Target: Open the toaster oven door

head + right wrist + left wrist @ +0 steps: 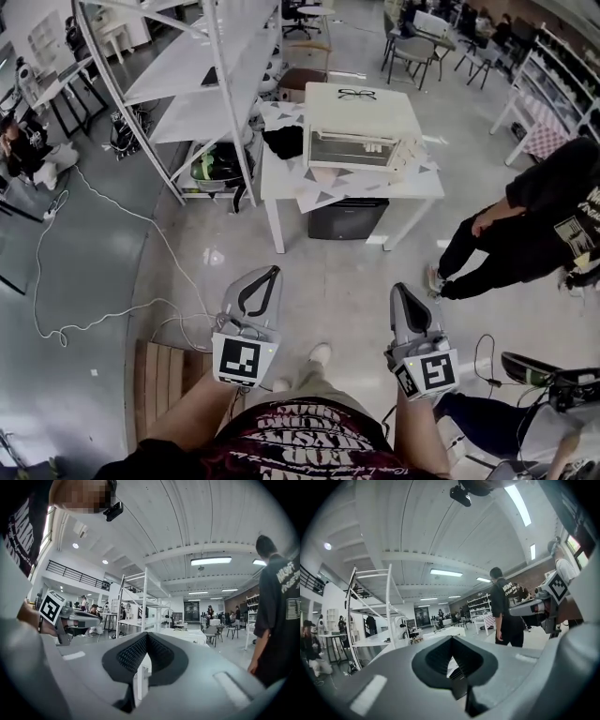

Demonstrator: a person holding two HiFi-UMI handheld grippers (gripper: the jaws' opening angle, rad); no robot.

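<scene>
shirt (309, 441): black, short-sleeved, red-and-white print | trousers (314, 382): khaki | shoes (320, 353): white | left gripper (273, 272), right gripper (397, 289): grey shells, black jaw pads | marker cubes (238, 361): black-and-white squares

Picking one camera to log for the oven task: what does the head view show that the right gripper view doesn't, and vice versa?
Head view only: eyeglasses lying on the toaster oven, a white cable and a wooden pallet on the floor. Right gripper view only: the ceiling lights and a balcony railing. Both: the white shelf rack, the left gripper and the person in black.
</scene>
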